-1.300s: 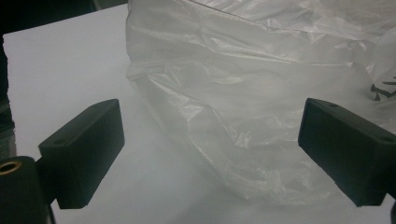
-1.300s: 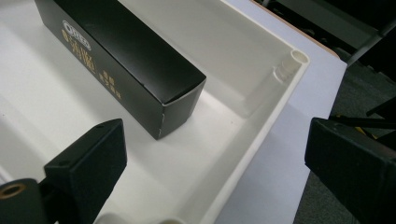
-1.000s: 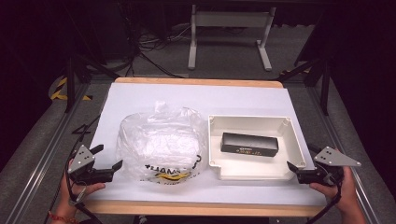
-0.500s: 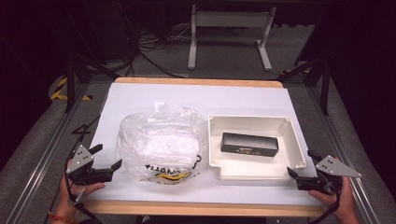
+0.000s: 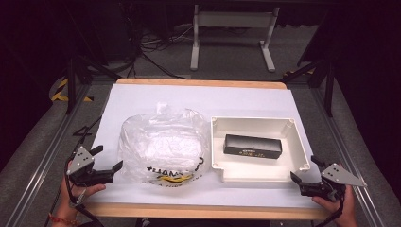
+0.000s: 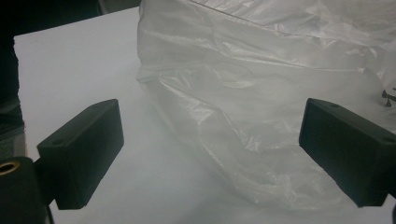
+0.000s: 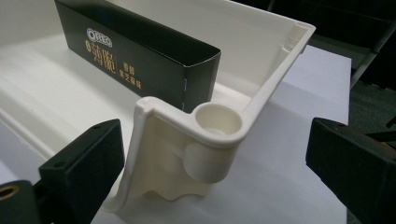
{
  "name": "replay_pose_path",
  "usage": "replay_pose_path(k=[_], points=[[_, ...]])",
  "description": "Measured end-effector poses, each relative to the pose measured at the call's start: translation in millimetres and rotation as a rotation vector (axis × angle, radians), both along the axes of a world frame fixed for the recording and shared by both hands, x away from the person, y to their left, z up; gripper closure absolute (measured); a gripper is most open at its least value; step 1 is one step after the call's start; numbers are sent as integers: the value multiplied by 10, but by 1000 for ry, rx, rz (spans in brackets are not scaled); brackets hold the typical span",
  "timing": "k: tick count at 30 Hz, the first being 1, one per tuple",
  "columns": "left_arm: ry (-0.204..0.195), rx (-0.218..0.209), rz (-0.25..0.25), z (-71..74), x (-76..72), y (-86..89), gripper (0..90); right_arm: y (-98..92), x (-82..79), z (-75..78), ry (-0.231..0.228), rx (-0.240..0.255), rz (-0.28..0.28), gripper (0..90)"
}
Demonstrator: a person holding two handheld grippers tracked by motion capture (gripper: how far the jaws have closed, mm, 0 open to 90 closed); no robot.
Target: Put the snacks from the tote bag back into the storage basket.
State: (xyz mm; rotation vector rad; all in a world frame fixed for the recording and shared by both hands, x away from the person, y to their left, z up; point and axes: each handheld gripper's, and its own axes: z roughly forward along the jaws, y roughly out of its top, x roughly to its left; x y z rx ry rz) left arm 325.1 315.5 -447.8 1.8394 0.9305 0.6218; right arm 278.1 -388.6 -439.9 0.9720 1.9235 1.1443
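White paper covers the counter [image 5: 142, 99], wood showing at its near and far edges. A clear plastic bag [image 5: 163, 146] with black and yellow print lies left of centre. Just beside it on the right sits a cream tray [image 5: 257, 174], holding a black box [image 5: 253, 146] that lies flat; in the right gripper view the box [image 7: 140, 56] bears gold lettering.

The left gripper [image 5: 108, 158] rests at the near left corner, fingers spread wide and holding nothing; in the left gripper view the bag [image 6: 261, 107] lies between and beyond the fingers [image 6: 84, 149], not touched.

The right gripper [image 5: 306, 171] sits at the near right corner, fingers wide apart and holding nothing. In the right gripper view the tray's near corner [image 7: 205, 135] stands between them, clear of both.
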Motion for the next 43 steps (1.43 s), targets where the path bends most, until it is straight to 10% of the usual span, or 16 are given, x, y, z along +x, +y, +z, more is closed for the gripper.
replay_pose_path(k=[43], points=[[-23, -20, 13, 19, -1, 23, 67, 30, -54, -49, -45, -30, 29, 50]])
